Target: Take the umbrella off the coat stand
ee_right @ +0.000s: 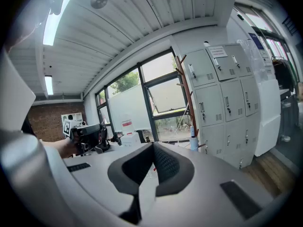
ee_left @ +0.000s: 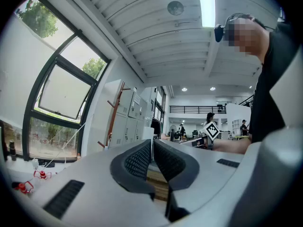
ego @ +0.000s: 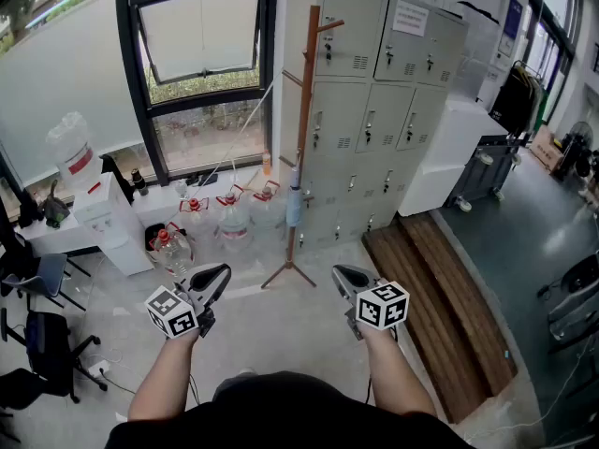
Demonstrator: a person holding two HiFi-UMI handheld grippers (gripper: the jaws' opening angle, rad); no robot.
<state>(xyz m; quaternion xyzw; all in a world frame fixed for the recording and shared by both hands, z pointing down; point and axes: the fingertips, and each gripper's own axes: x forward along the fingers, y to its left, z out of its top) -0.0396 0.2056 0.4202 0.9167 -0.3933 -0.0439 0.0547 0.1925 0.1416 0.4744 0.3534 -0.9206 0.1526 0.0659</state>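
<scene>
Your left gripper point(ego: 221, 273) and right gripper point(ego: 339, 272) are held low in front of you, each with its jaws pressed together on nothing. The small pale-blue folded umbrella point(ego: 294, 202) hangs low on the tall brown wooden coat stand point(ego: 303, 110), just beside the grey metal lockers point(ego: 393, 82) and well apart from both grippers.

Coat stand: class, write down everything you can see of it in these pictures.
The coat stand is a tall, slim, brown pole that looks wooden, standing upright on splayed legs on the pale floor, between the window and the grey lockers. Short pegs angle upward near its top and partway down. A folded pale blue umbrella hangs against its lower half.
</scene>
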